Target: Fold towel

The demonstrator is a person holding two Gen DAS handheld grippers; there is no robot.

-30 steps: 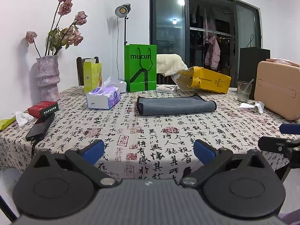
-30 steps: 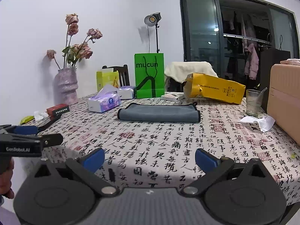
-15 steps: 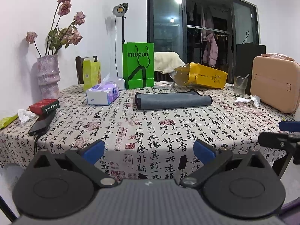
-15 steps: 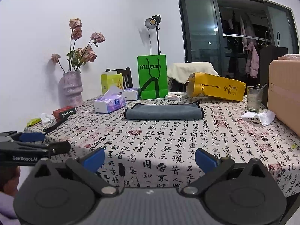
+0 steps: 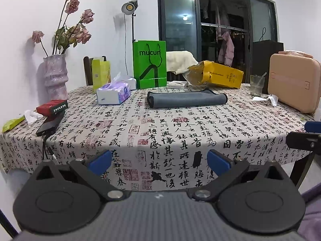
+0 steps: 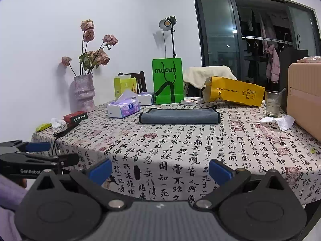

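We hold our left gripper [image 5: 159, 159] and right gripper [image 6: 160, 168] spread wide and empty, off the near edge of the table [image 5: 180, 132]. The folded grey towel [image 5: 186, 99] lies flat at twelve o'clock, well apart from both, with the green mucun bag [image 5: 150, 64] behind it at eleven.

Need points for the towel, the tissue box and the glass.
towel [image 6: 178, 116], right wrist view, middle of its folded top face
tissue box [image 6: 128, 108], right wrist view, its purple front side
glass [image 5: 256, 87], left wrist view, middle of its clear wall
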